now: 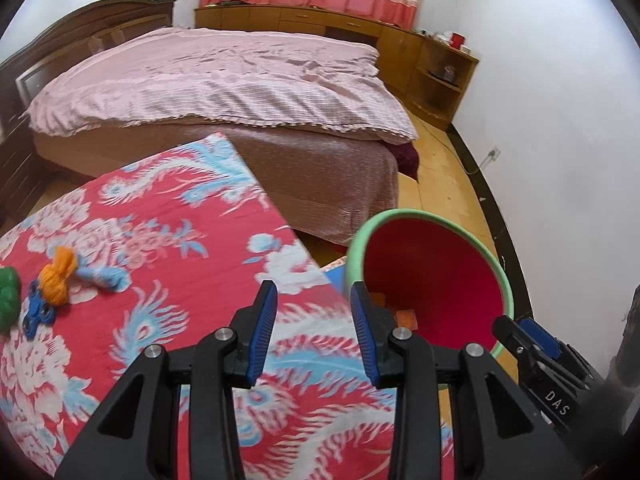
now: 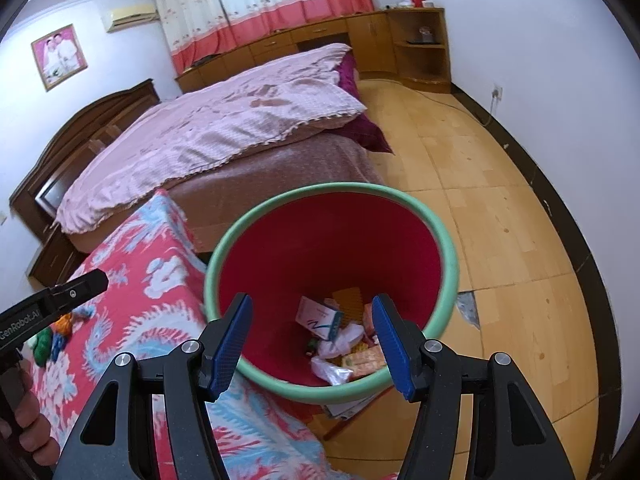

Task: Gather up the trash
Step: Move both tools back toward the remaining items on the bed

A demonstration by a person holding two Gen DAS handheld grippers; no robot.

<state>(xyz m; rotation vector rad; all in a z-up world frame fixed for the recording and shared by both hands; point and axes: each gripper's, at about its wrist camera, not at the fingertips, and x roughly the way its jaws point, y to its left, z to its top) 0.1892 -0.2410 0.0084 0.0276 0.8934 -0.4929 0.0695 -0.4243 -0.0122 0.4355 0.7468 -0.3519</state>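
Observation:
A red bin with a green rim (image 2: 448,248) stands on the floor beside the table; it also shows in the left wrist view (image 1: 498,272). Boxes, wrappers and a plastic bag (image 2: 340,344) lie at its bottom. My right gripper (image 2: 314,338) is open and empty, right above the bin's mouth. My left gripper (image 1: 314,328) is open and empty over the table's right edge, next to the bin. On the table's left lie an orange crumpled wad (image 1: 58,276), a blue fidget spinner (image 1: 38,310), a light blue piece (image 1: 102,276) and a green wad (image 1: 8,296).
The table is covered with a red floral cloth (image 1: 168,264). A bed with a pink cover (image 1: 224,80) stands behind it. Wooden cabinets (image 1: 432,68) line the far wall. A wooden floor (image 2: 500,200) lies right of the bin, with a cable and wall socket (image 2: 496,92).

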